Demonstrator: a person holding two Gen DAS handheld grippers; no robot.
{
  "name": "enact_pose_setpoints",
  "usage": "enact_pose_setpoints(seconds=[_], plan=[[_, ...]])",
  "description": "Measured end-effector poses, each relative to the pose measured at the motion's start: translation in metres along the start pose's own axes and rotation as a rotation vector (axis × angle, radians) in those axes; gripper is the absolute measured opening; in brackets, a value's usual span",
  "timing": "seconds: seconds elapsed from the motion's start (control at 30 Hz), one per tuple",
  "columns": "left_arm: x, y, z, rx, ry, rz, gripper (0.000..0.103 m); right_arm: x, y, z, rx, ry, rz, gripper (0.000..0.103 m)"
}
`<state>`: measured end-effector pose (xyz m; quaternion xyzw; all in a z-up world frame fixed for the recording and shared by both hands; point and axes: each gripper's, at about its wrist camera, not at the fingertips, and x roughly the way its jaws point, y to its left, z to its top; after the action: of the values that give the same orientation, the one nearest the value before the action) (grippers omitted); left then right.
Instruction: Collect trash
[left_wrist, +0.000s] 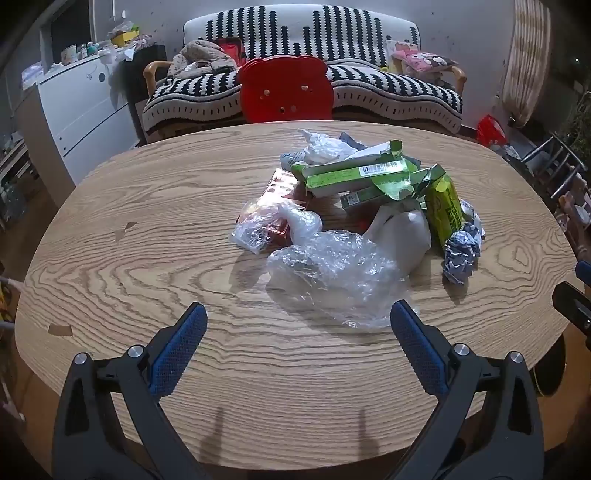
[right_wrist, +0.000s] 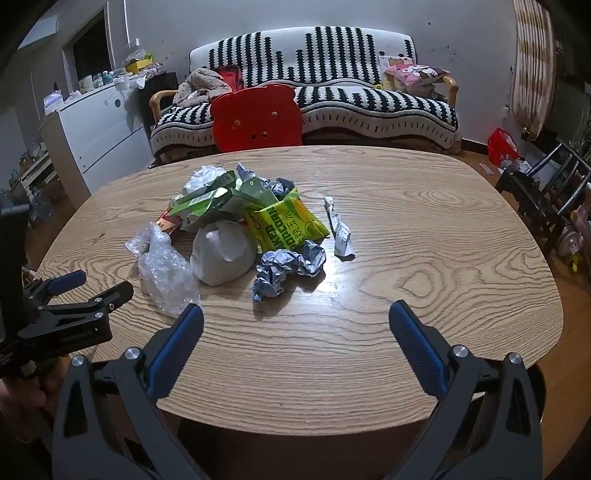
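A pile of trash lies mid-table: a clear plastic bag (left_wrist: 332, 273), a grey-white tied bag (left_wrist: 402, 232), green cartons (left_wrist: 354, 175), a green popcorn packet (left_wrist: 445, 210), a crumpled blue-grey paper ball (left_wrist: 461, 254) and a red wrapper (left_wrist: 284, 192). My left gripper (left_wrist: 299, 314) is open and empty, just short of the clear bag. In the right wrist view the pile shows the clear bag (right_wrist: 162, 266), grey bag (right_wrist: 221, 254), popcorn packet (right_wrist: 288, 225), paper ball (right_wrist: 284, 267) and a white wrapper (right_wrist: 340, 232). My right gripper (right_wrist: 295, 314) is open and empty, near the paper ball.
The wooden table (left_wrist: 147, 258) is oval, its near edge under the grippers. A red bear-shaped chair (left_wrist: 286, 88) stands at the far side before a striped sofa (left_wrist: 303, 44). A white cabinet (left_wrist: 77, 110) is left, black chairs (right_wrist: 543, 188) right. The left gripper's body (right_wrist: 66, 317) shows at the left.
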<state>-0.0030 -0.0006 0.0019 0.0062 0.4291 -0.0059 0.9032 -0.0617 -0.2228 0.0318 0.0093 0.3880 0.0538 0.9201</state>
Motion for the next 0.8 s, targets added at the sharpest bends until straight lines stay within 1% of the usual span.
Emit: enact_pose_setpoints(seconds=[0.8], plan=[[0.0025,0.0008,-0.0018,0.001,0.005,-0.003,0.097,-0.001,0.0011,0.0,-0.003,0.004,0.008,0.097]])
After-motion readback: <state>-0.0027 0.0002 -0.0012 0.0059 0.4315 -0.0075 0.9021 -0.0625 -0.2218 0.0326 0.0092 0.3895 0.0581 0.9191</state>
